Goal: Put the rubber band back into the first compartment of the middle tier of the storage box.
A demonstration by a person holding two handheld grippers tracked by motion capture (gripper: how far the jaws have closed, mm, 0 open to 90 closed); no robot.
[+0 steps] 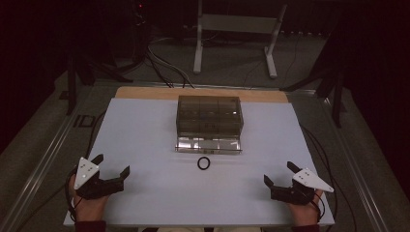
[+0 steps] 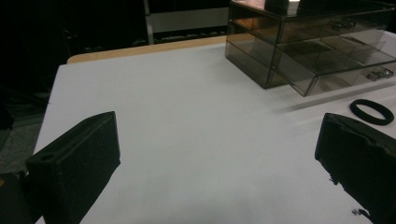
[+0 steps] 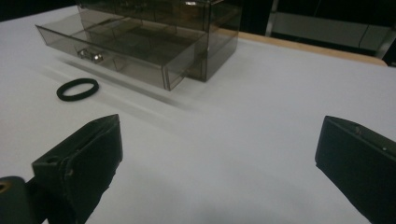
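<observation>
A smoky clear drawer box [image 1: 209, 116] stands at the middle back of the white table [image 1: 154, 125], its bottom drawer [image 1: 208, 145] pulled out toward me. A black ring-shaped hair band [image 1: 204, 163] lies flat just in front of that drawer. The box [image 2: 308, 42] and band [image 2: 372, 111] lie ahead and to the right in the left gripper view; in the right gripper view the box [image 3: 154, 37] and band [image 3: 77, 89] lie ahead and to the left. My left gripper [image 1: 113, 166] rests open at the front left. My right gripper [image 1: 280, 174] is open at the front right. Both hold nothing.
Beyond the table's wooden back edge [image 1: 203, 93] is dark floor with cables and a white stand [image 1: 237, 34]. Metal rails run along both sides of the table. Bare white surface lies between the grippers and around the band.
</observation>
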